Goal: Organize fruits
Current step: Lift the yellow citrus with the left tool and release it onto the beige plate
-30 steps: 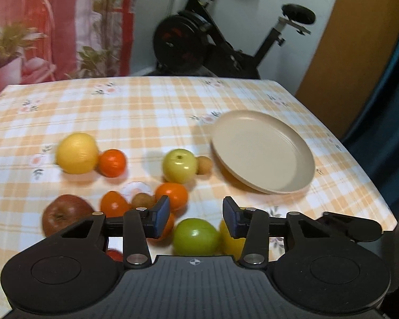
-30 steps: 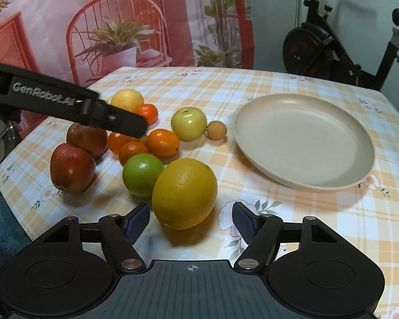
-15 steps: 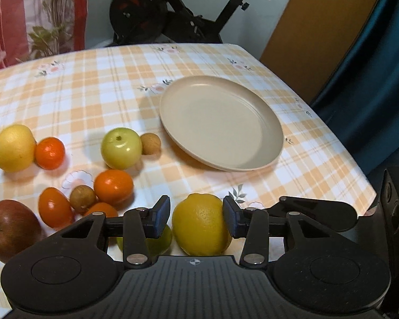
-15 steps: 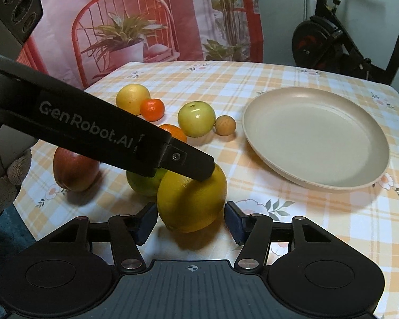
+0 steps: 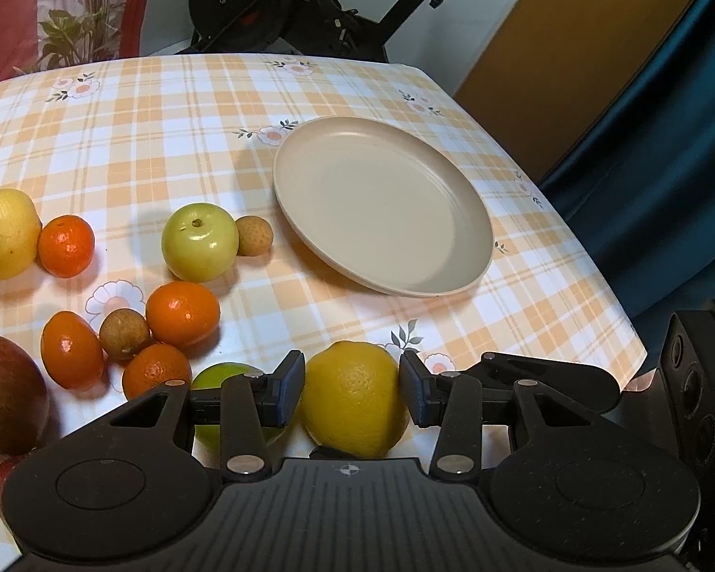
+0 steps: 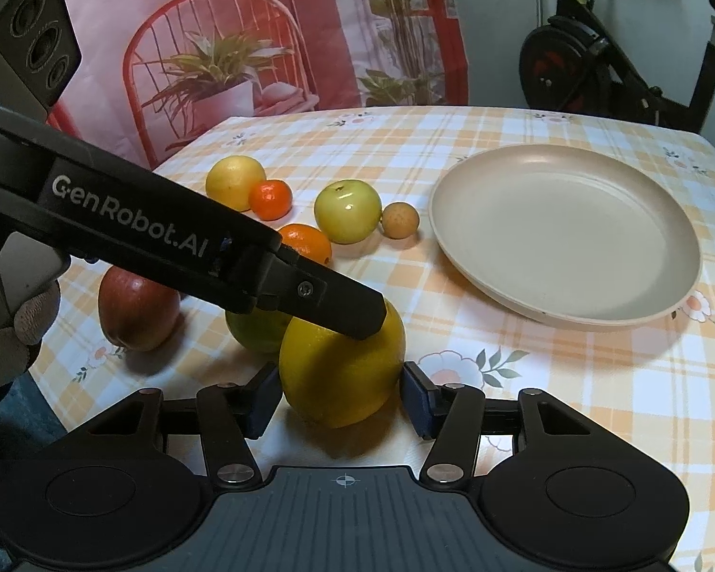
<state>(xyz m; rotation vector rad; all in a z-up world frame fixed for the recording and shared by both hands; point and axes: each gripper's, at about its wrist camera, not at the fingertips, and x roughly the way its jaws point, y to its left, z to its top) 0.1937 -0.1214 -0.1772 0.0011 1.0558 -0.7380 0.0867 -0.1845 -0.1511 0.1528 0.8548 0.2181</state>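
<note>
A large yellow citrus [image 6: 341, 372] lies on the checked tablecloth near the front edge. It sits between the pads of my right gripper [image 6: 342, 400], whose jaws are closing, and both pads touch its sides. My left gripper [image 5: 352, 393] hovers over the same citrus [image 5: 355, 400] with its jaws partly apart, so the fruit shows in the gap. One of its fingers [image 6: 338, 305] lies across the top of the fruit. The beige plate [image 5: 381, 200] [image 6: 562, 233] stands bare to the right.
Left of the citrus lie a lime [image 6: 255, 331], a red apple [image 6: 136, 310], several mandarins, a green apple [image 5: 200, 243], two small brown fruits and a yellow lemon [image 5: 5, 233]. The table edge runs close in front. An exercise bike [image 5: 271, 0] stands behind.
My left gripper swung right and tipped down until the yellow citrus came between its fingers. In the right view its finger came over the citrus. My right jaws narrowed onto the fruit.
</note>
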